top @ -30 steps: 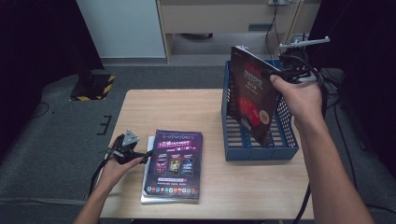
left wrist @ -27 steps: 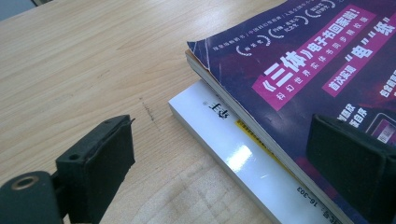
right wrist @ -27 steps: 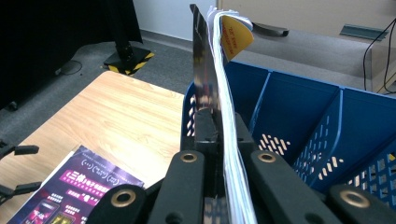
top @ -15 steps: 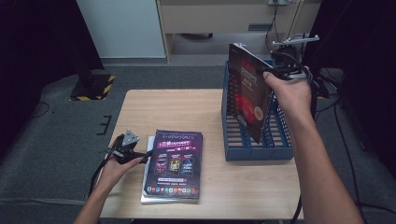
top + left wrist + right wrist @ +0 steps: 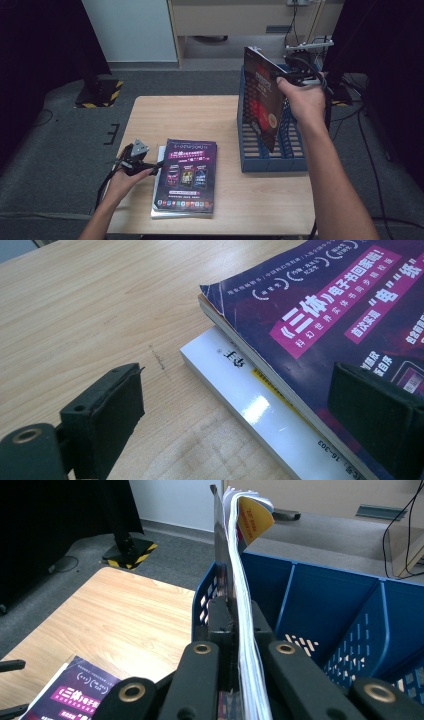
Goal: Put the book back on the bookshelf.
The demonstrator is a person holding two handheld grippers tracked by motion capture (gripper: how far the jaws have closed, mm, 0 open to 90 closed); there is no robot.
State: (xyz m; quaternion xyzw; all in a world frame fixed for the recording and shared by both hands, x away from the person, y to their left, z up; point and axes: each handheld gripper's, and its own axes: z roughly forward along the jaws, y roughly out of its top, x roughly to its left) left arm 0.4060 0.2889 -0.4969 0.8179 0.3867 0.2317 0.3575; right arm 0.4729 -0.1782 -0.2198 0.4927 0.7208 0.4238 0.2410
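Right hand-held gripper clamped on magazine over blue rack.

A light wooden table carrying a blue file rack and a small stack of books.

You see the blue rack standing on the right part of the table, its divided compartments open to the top. At the near edge, left of the middle, a white book lies flat on the wood, and a purple magazine lies on top of it, so only the white book touches the table. The far left part shows bare wood grain.
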